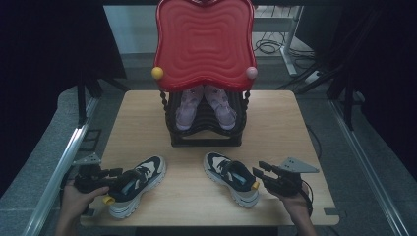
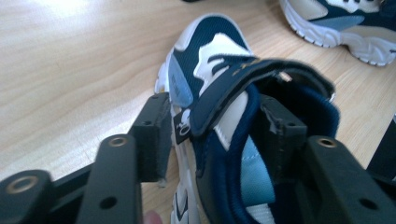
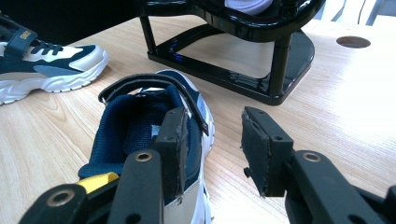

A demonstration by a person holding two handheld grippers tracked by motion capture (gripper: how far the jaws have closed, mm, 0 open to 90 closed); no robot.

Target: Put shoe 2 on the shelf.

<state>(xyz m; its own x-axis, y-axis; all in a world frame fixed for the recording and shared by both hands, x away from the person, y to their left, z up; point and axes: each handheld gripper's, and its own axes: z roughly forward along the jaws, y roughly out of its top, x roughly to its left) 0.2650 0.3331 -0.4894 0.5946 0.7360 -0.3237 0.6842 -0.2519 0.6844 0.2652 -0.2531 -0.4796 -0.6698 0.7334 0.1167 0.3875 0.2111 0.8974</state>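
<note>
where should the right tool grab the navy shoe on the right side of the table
Probably the outer side wall of the collar, near the heel. The right shoe lies flat with its mouth open upward, and the right tool comes from behind the heel, one jaw over the opening, one outside. Closing there should pinch the wall.

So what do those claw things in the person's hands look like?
Both the left claw and the right claw are black, each with two flat, blocky jaws dotted with round screw holes. Each claw carries a grey three-cornered plate on top. A black cable loops by the right hand. The forearms look bare, with no sleeves showing.
</note>
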